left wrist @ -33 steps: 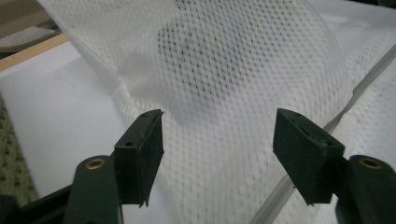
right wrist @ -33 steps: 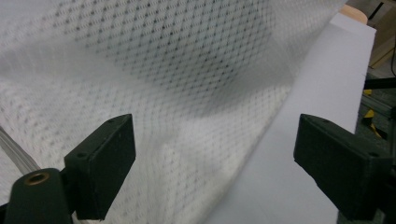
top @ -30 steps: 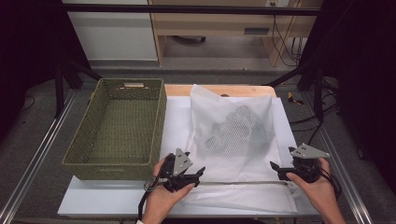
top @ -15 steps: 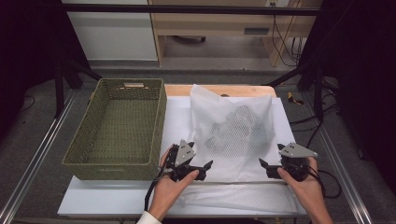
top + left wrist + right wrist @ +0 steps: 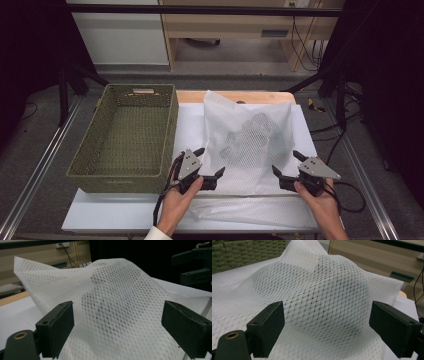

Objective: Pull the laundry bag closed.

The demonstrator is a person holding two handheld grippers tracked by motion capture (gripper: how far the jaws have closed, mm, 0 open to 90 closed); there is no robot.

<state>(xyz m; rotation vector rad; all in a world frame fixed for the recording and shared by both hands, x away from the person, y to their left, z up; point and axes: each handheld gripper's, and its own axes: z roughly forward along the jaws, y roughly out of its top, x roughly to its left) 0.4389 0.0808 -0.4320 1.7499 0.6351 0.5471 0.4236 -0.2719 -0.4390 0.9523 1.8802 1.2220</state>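
Mesh bag (image 5: 248, 137) lay on the white counter (image 5: 100, 220), bulging over something dark inside, its far end near the back edge and its near end trailing toward the front edge. Beside it, along the left edge, the green basket (image 5: 127, 135) stood with nothing in it. The left tongs (image 5: 210, 162) had just been opening and gaped at the bag's left side, grasping nothing; the right tongs (image 5: 286, 162) gaped at its right side. Judging by this, lifting and any transfer remained undone.
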